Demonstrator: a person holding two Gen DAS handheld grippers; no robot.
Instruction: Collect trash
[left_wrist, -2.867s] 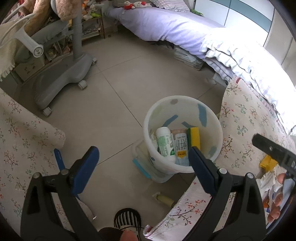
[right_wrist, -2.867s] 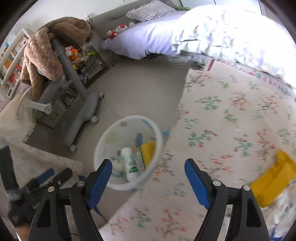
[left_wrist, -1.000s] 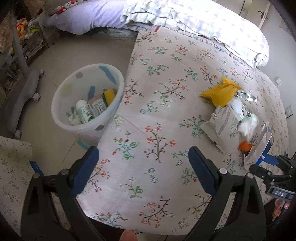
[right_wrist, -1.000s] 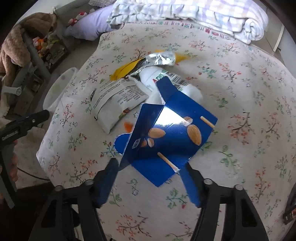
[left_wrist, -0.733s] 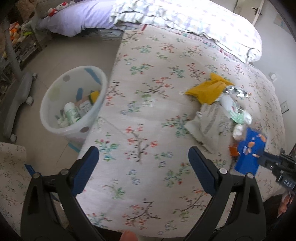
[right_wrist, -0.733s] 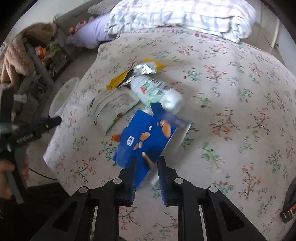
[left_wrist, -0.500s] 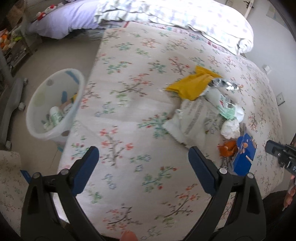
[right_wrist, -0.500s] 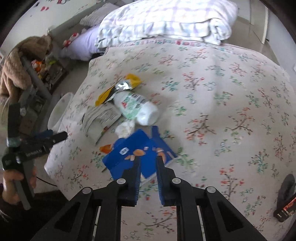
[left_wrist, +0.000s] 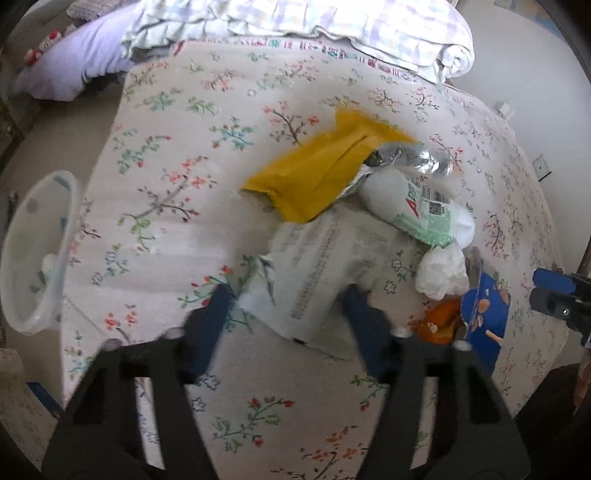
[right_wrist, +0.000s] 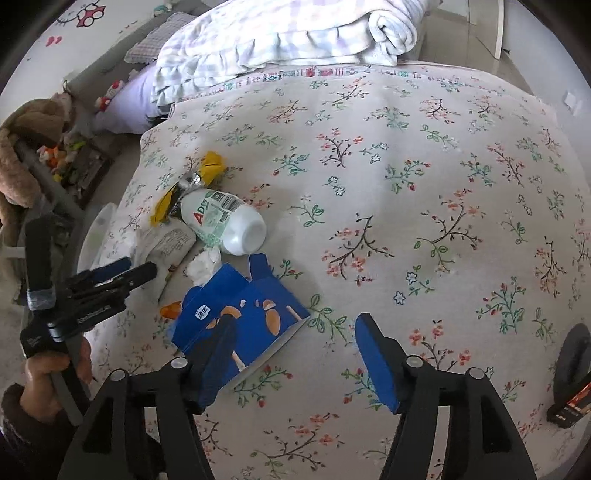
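Trash pile (left_wrist: 369, 206) on bedspread (right_wrist: 406, 166), both claws just moving, gaping, empty, bin (left_wrist: 37, 251) beside.

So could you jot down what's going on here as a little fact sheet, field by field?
Setting: floral bedspread
Rubbish: yellow foil wrapper, white plastic bottle with green label, white printed pouch, crumpled white tissue, blue cardboard snack box
Bin: translucent white bucket, on the floor beside the bed
Left gripper: closing around the pouch
Right gripper: just opened, box lying loose
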